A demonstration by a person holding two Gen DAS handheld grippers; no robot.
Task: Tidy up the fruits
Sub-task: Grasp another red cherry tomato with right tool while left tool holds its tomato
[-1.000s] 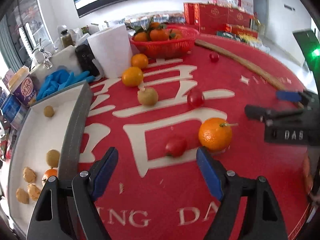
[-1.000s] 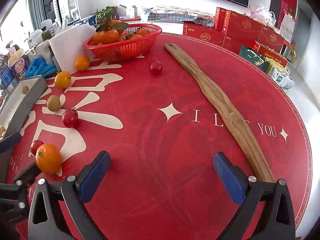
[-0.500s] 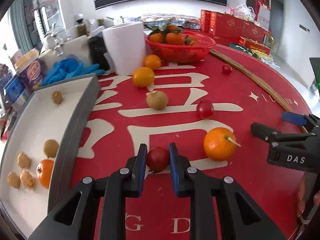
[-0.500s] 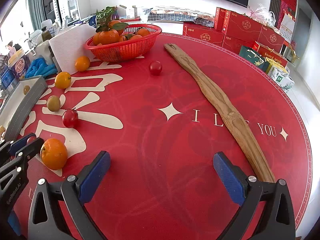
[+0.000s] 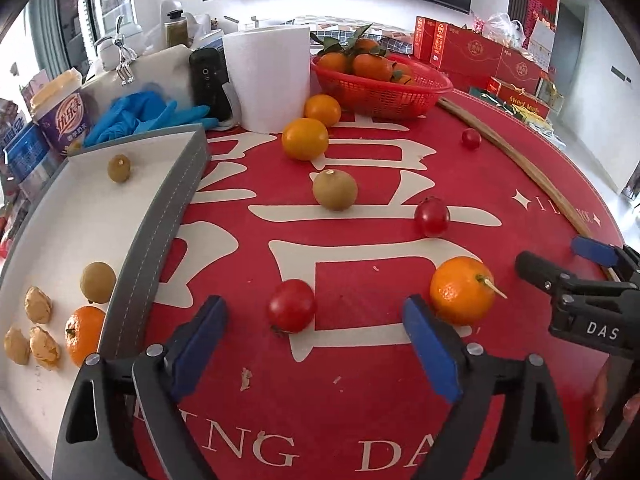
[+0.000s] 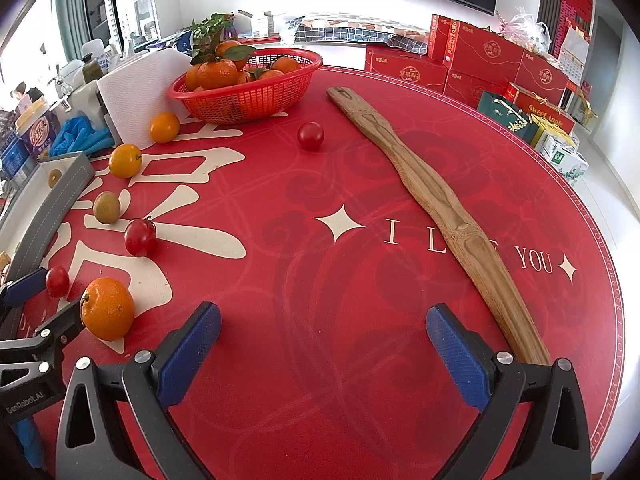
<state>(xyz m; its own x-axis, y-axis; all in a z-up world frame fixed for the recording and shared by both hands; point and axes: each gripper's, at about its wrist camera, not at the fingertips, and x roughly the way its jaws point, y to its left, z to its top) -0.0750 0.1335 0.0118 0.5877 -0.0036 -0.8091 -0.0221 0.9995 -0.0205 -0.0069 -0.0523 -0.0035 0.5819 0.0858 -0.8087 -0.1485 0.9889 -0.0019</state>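
1. The left gripper (image 5: 314, 330) has just sprung wide open; the small tomato (image 5: 291, 311) sits untouched between its fingers, nearer the left one.
2. The tray (image 5: 160, 216) lies left of the tomato.
3. The right gripper (image 6: 322, 340), spread and empty, is farther away.

Both wrist views look steeply down, close, sharing the red table (image 5: 360, 420).

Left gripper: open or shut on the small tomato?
Open. The left gripper has just been opening; the tomato lies on the mat between its spread pads, touching neither.
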